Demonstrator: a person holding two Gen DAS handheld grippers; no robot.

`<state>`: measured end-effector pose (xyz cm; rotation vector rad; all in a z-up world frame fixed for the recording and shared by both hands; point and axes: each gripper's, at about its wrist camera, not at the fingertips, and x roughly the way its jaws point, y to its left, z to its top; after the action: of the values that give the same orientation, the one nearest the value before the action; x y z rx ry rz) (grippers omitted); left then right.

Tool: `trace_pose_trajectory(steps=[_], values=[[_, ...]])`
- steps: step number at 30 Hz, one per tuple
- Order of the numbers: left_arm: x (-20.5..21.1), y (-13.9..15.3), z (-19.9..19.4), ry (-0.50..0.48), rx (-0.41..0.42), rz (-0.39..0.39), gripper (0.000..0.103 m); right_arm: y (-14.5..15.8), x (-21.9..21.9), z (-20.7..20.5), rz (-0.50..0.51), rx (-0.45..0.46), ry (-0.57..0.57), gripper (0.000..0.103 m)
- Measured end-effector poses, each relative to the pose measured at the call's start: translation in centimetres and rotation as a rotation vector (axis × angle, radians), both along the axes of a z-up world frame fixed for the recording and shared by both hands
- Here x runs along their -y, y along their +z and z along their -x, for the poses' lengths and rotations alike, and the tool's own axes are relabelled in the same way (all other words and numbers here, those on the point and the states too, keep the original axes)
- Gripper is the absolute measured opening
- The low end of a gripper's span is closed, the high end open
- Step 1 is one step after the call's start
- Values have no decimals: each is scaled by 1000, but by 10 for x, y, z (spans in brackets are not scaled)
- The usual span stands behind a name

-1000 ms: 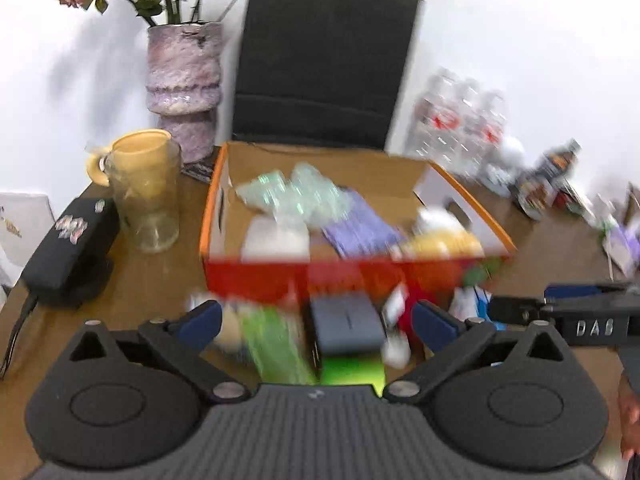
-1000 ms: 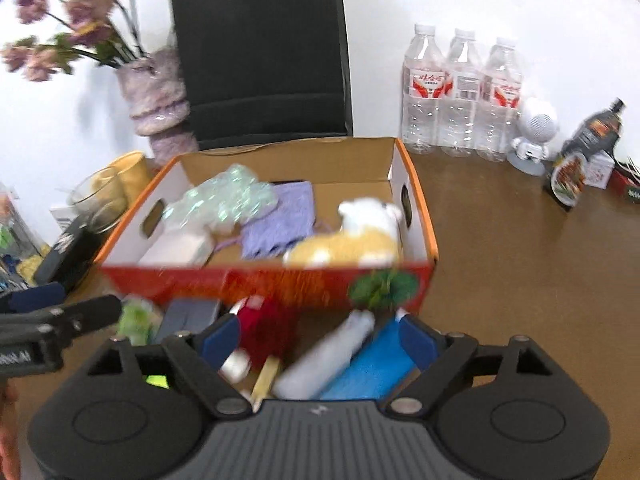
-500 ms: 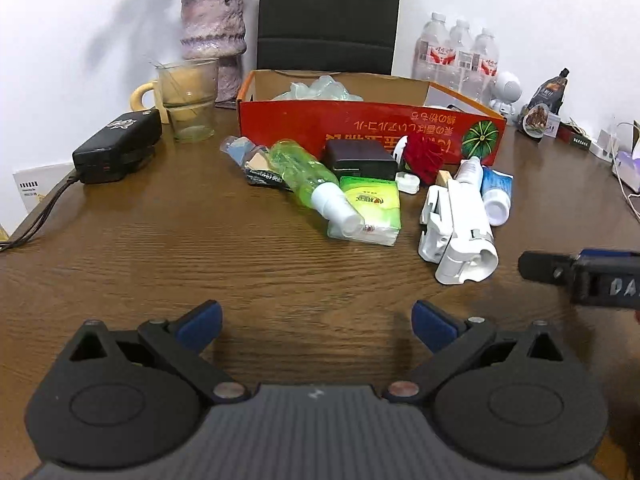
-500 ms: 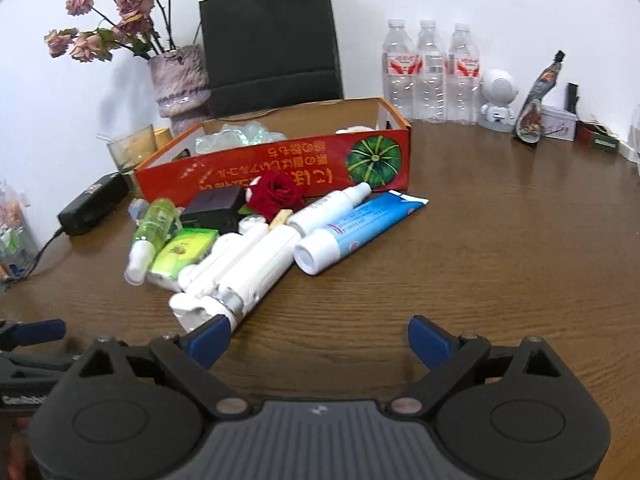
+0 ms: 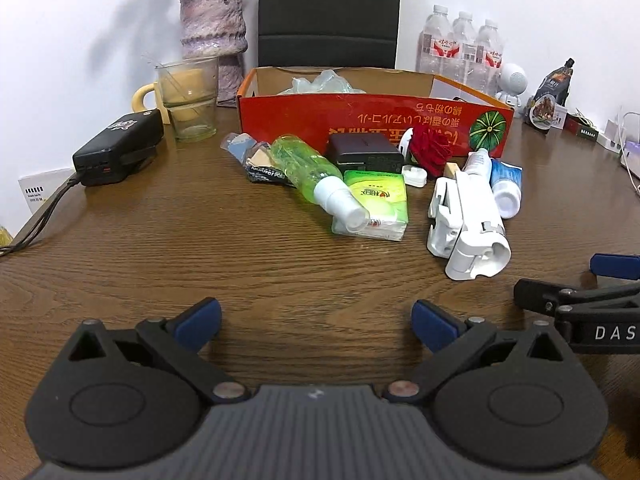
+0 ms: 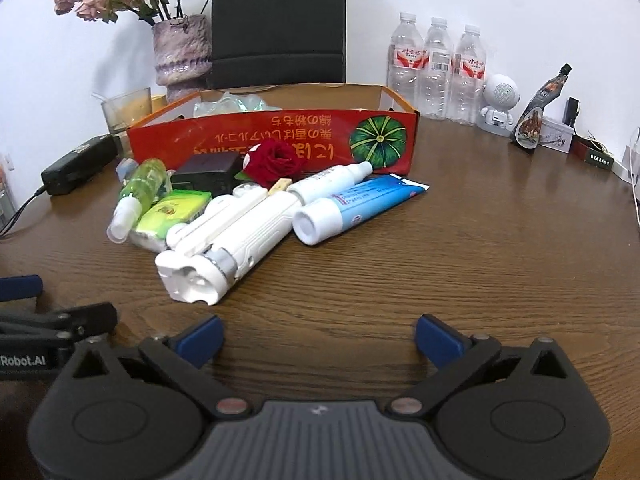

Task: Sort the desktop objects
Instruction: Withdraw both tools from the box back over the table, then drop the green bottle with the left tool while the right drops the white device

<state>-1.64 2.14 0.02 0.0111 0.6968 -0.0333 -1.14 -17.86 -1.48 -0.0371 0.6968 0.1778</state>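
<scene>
- Grippers come first: our left gripper (image 5: pixel 316 320) holds its blue-padded fingers wide apart over bare wood, with nothing between them.
- Our right gripper (image 6: pixel 318 338) has just been opening its jaws and now stands wide too, empty, with only the brown table (image 6: pixel 500 248) showing in the gap.
- We take the red cardboard box (image 5: pixel 372 124) as our landmark; both grippers sit well in front of it, on the near side of the clutter.
- Nearest to us in front of the box lies a white folded tripod (image 5: pixel 466 224), its round end toward us.
- Just left of the tripod, still in front of the box, a green tissue pack (image 5: pixel 378 200) lies flat, and a green spray bottle (image 5: pixel 316 180) rests tilted across it.
- Right of the tripod, a blue and white tube (image 6: pixel 352 208) lies cap toward us, its tail close to the box's right corner, beside a slim white bottle (image 6: pixel 332 180).
- Touching or almost touching the box's front wall we see a dark rectangular case (image 5: pixel 362 154), a red rose (image 6: pixel 276 162) and some small packets (image 5: pixel 250 156) at the left.
- Inside the box, pale green crumpled wrap (image 5: pixel 324 82) shows above the rim.
- Left of the box stand a glass cup (image 5: pixel 188 100) and a black power brick (image 5: pixel 120 146).
- Behind the box stand a purple vase (image 5: pixel 212 28) and a black bag (image 6: pixel 278 24); behind and to its right, three water bottles (image 6: pixel 438 68).
</scene>
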Motion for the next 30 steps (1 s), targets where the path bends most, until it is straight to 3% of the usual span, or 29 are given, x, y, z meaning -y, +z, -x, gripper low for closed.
trace_pose_trajectory(steps=[22, 26, 28, 30], values=[[0, 0, 0, 6, 0, -3, 103, 0, 0, 0, 1, 0, -1, 103], [-9, 11, 2, -1, 47, 44, 103, 1, 2, 1, -5, -6, -1, 103], [-19, 31, -8, -38, 102, 93, 103, 12, 5, 1, -79, -19, 16, 103], [-28, 46, -39, -9, 97, 103, 103, 28, 6, -5, -225, -15, 29, 103]])
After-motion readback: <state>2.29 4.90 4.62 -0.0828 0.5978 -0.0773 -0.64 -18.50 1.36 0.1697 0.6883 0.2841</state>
